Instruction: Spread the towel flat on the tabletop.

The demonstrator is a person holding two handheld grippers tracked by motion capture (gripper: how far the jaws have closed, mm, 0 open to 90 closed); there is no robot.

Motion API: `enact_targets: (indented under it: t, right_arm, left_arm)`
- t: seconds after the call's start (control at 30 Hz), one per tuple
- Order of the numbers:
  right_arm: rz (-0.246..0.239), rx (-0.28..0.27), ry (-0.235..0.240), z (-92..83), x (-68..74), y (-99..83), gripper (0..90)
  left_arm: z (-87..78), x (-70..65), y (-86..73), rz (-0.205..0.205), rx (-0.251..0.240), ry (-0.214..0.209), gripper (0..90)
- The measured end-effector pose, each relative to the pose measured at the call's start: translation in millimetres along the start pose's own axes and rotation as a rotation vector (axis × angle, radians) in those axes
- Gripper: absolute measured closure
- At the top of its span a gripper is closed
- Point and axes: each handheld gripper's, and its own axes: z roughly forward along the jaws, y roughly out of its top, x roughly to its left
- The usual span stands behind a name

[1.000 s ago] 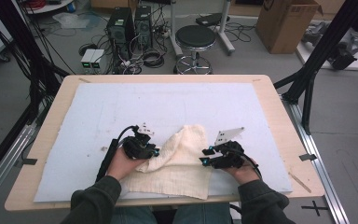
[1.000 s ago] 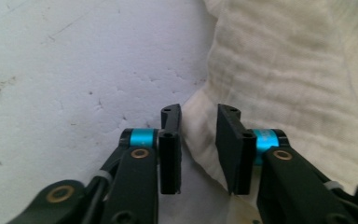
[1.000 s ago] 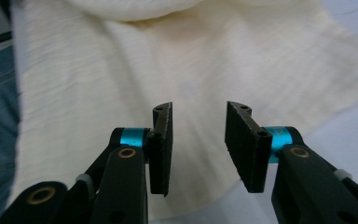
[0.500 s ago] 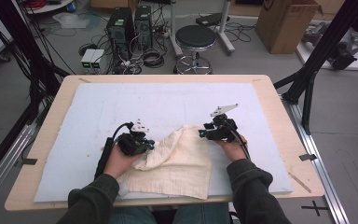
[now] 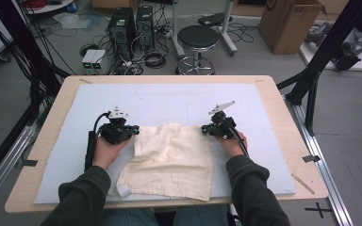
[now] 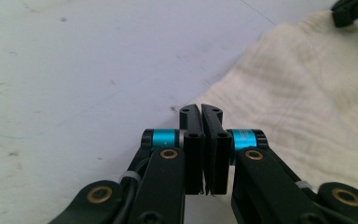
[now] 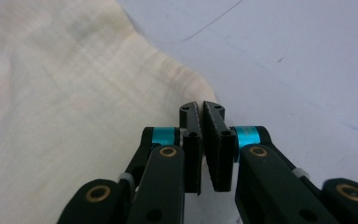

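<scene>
Left tool (image 5: 133, 128), right tool (image 5: 205, 129) each clenched on far corner of cream cloth (image 5: 169, 157), spread over tabletop (image 5: 169, 101).

We are seeing a cream cloth (image 5: 172, 160) of loosely woven, crinkled fabric, matt, with a faint grid in its weave. It is lying on a pale blue-white mat (image 5: 169, 101) that is looking smooth and matt, with small scuffs and pen-like marks. The table (image 5: 283, 108) edge is showing light, unvarnished-looking wood. The left gripper (image 6: 201, 112) and right gripper (image 7: 202, 108) are showing matt black plastic links, brass-coloured rivets and glossy blue metallic collars. The sleeves (image 5: 82, 197) are looking like dark, soft knit cloth.
</scene>
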Motion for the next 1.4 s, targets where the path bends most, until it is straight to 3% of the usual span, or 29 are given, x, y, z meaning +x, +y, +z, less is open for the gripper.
enact_targets:
  t: [0.13, 0.2, 0.3, 0.4, 0.47, 0.5, 0.6, 0.73, 0.83, 0.9, 1.0, 1.4]
  right_arm:
    - [0.009, 0.001, -0.073, -6.8, -9.9, 12.8, 86.6]
    - [0.021, -0.001, -0.086, -8.5, -16.9, 19.7, 86.5]
    - [0.012, -0.013, -0.109, -5.6, -23.6, 28.2, 86.4]
    - [0.021, -0.014, -0.133, 0.8, -28.9, 33.6, 85.6]
    - [0.033, -0.036, -0.153, 4.6, -32.1, 35.3, 79.0]
    - [0.042, -0.036, -0.162, 5.8, -33.3, 35.3, 76.0]
    - [0.059, -0.028, -0.134, 5.2, -33.7, 33.1, 70.8]
    - [0.051, -0.062, -0.052, -8.7, -22.3, 30.3, 66.7]
    - [0.005, -0.098, -0.010, -24.1, -6.4, 22.7, 63.5]
    - [-0.004, -0.074, 0.044, -30.9, 1.1, 19.7, 61.6]
    - [-0.061, -0.120, 0.054, -43.8, 16.4, 12.2, 60.8]
    - [-0.144, -0.138, 0.154, -66.0, 55.2, -28.1, 52.4]
  left_arm:
    - [8.3, 17.7, 3.5, -0.034, -0.009, 0.038, 87.2]
    - [13.4, 22.8, 8.8, -0.045, -0.031, 0.052, 87.2]
    - [24.7, 30.0, 18.3, -0.038, -0.004, 0.083, 87.2]
    - [35.6, 36.4, 22.7, -0.057, 0.004, 0.117, 85.7]
    - [38.5, 38.4, 22.2, -0.077, 0.000, 0.145, 78.1]
    - [37.8, 40.2, 21.3, -0.089, 0.004, 0.134, 70.8]
    - [30.4, 41.4, 20.2, -0.071, 0.015, 0.110, 64.8]
    - [9.9, 35.6, 20.1, -0.055, -0.053, 0.046, 63.1]
    - [-9.2, 25.9, 14.8, -0.002, -0.089, 0.007, 62.3]
    - [-20.4, 20.1, 9.1, 0.012, -0.104, -0.020, 60.8]
    - [-35.2, 12.6, -0.1, 0.031, -0.133, -0.049, 59.9]
    - [-70.9, -20.3, -44.4, 0.130, -0.103, -0.133, 51.2]
